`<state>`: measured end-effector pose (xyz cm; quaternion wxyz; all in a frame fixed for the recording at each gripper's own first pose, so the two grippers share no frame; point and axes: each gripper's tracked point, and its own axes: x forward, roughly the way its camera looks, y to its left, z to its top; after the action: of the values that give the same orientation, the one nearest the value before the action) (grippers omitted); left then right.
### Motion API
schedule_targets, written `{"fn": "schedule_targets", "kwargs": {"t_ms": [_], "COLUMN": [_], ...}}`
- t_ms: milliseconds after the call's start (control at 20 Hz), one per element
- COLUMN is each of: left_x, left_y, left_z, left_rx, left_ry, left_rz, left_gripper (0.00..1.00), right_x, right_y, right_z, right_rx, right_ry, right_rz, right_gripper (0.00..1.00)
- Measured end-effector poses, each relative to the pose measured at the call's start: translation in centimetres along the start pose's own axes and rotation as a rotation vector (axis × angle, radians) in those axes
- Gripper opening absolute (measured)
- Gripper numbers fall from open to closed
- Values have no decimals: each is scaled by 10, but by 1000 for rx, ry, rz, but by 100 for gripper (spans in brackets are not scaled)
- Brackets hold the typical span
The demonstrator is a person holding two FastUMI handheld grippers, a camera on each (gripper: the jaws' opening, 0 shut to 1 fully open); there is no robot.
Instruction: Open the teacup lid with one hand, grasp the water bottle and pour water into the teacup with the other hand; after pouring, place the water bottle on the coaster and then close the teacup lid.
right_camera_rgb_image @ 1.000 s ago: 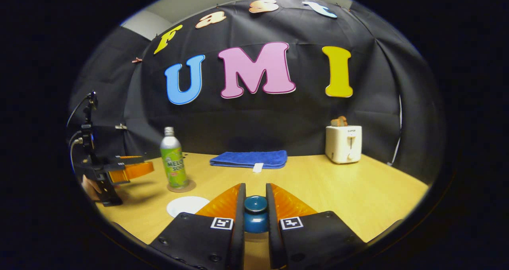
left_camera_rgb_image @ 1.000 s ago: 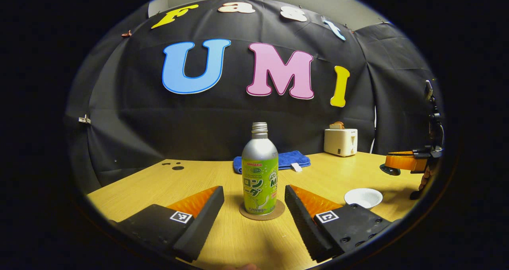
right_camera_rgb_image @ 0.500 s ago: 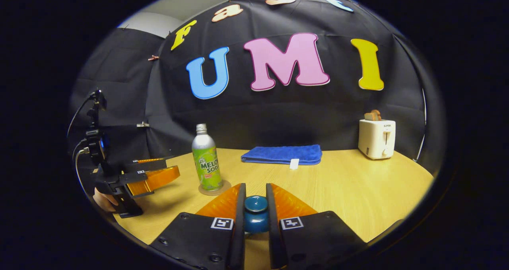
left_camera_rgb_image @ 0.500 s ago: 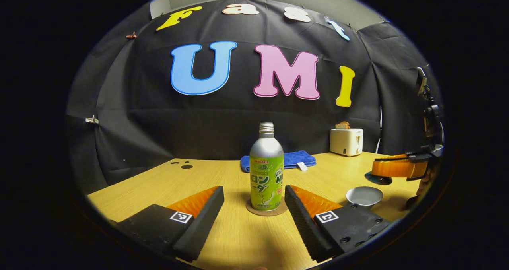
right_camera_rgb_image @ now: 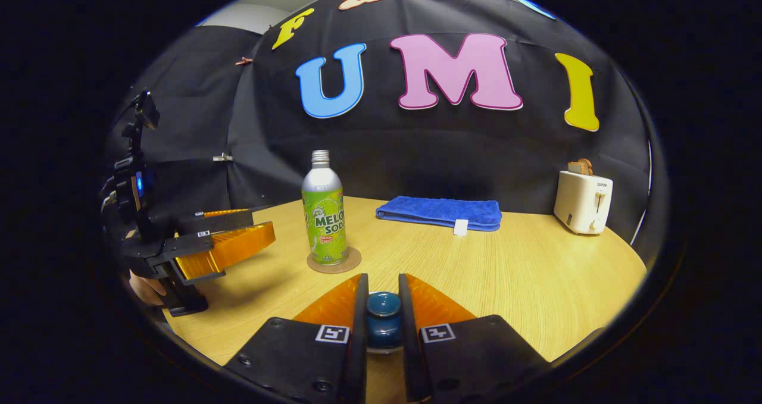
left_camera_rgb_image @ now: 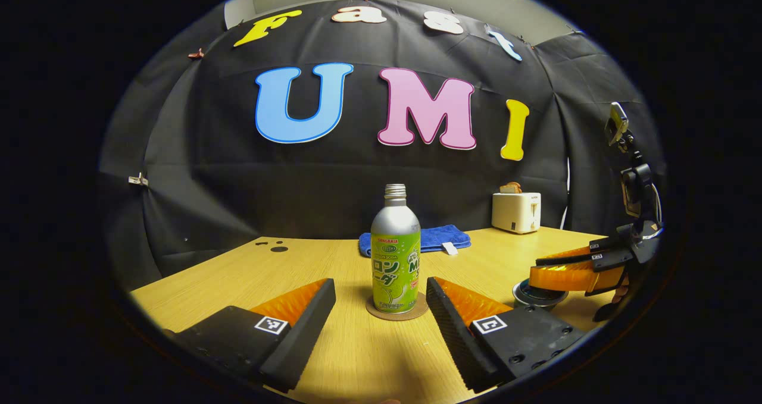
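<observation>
Lower centre, right gripper view: right gripper point(right_camera_rgb_image: 383, 323) pinching lid knob point(right_camera_rgb_image: 383, 306), closing step; left gripper point(left_camera_rgb_image: 381, 320) spread before water bottle point(left_camera_rgb_image: 394, 255) on coaster point(left_camera_rgb_image: 397, 313); next, seat lid on teacup point(left_camera_rgb_image: 539, 294), release.

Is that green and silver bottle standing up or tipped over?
Upright: the green and silver bottle stands on the round brown coaster, neck pointing up.

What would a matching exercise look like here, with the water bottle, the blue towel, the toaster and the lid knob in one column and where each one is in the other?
Things:
1. water bottle
2. blue towel
3. toaster
4. lid knob

Places:
A. between the fingers of the right hand-held gripper
B. folded flat by the back wall
C. upright on the coaster
D. far right end of the table

Pairs: 1-C, 2-B, 3-D, 4-A
</observation>
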<state>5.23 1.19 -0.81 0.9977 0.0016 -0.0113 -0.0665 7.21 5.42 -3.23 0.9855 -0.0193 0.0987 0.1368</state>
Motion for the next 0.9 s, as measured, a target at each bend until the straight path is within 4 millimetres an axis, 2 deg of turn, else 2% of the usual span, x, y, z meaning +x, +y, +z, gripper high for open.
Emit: {"fn": "schedule_targets", "kwargs": {"t_ms": [200,250,300,450,550,600,700,900], "left_x": [1,1,1,1,1,0,-1,-3], "left_y": [0,0,-1,-2,-3,-3,-5,-10], "left_z": [0,0,0,-2,-1,-1,-1,-1], "left_rx": [0,0,0,-1,-1,-1,-1,-1], "left_ry": [0,0,-1,0,-1,-1,-1,0], "left_rz": [-1,-1,0,8,10,12,11,15], "left_gripper": [97,97,97,97,97,97,97,97], "right_x": [3,3,3,0,-4,-8,-16,-28], "right_y": [3,3,3,1,-2,-4,-6,-14], "right_z": [-3,-3,-2,1,5,10,17,25], "right_rx": [0,2,3,10,19,21,17,23], "right_ry": [29,29,30,12,-28,-58,-115,-190], "right_rz": [5,5,4,-4,-16,-24,-39,-73], "right_gripper": [31,27,33,34,57,61,84,92]}}
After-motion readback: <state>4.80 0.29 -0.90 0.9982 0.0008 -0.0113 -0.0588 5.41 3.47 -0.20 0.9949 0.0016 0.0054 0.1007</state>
